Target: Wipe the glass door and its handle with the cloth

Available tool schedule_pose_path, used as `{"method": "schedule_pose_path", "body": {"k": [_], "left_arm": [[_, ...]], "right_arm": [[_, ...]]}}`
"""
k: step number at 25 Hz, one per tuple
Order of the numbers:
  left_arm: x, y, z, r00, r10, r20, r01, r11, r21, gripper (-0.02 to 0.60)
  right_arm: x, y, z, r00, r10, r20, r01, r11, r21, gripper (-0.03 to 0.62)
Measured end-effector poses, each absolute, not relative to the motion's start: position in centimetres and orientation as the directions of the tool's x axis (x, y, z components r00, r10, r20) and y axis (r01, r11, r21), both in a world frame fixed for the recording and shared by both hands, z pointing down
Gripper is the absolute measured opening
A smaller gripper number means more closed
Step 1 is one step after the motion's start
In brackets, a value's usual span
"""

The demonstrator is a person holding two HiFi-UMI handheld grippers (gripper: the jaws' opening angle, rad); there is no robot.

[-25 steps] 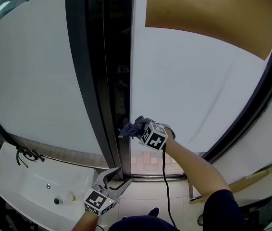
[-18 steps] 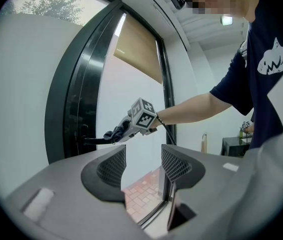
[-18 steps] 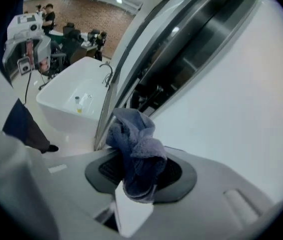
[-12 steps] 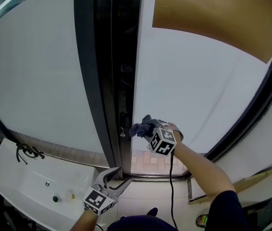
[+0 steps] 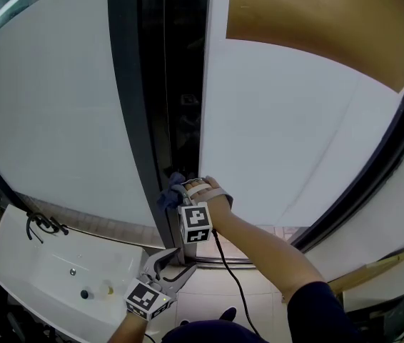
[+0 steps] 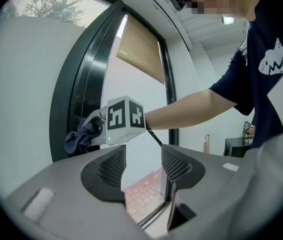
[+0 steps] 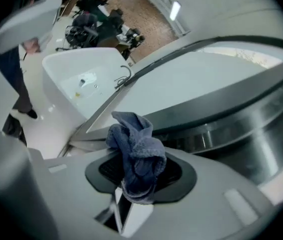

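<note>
Tongs number two: right tongs (image 7: pixel 139 173) clamp the single blue cloth (image 7: pixel 137 151), left tongs (image 6: pixel 139 166) gape empty.

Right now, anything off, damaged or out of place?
Nothing stands out. The right gripper holds the blue cloth, bunched in a wad, at the dark door frame beside the glass. The left gripper hangs open and empty, low near the white sink. No spill or damage shows.

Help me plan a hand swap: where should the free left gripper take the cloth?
Probably the loose bunch of the cloth standing beyond the right gripper's shut jaws, approached head-on toward that gripper; the lower folds are pinched. The left gripper is open, empty.
</note>
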State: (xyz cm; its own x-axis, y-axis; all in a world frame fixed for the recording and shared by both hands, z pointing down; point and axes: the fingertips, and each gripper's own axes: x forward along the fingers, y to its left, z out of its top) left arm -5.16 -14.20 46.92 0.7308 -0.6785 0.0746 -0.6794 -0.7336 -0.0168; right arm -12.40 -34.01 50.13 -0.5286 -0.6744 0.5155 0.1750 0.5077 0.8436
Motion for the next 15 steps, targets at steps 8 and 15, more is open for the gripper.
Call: {"method": "schedule_pose_path", "body": {"k": [8, 15], "left_arm": [[-5.5, -14.6, 47.3, 0.723, -0.686, 0.078, -0.687, -0.726, -0.017, 0.216], [-4.9, -14.9, 47.0, 0.741, -0.667, 0.078, -0.668, -0.744, -0.013, 0.216]], "right_arm": [[-10.7, -33.8, 53.0, -0.497, -0.704, 0.507, 0.327, 0.389, 0.861, 0.144], [-6.5, -33.1, 53.5, -0.481, -0.704, 0.523, 0.347, 0.394, 0.851, 0.143]]}}
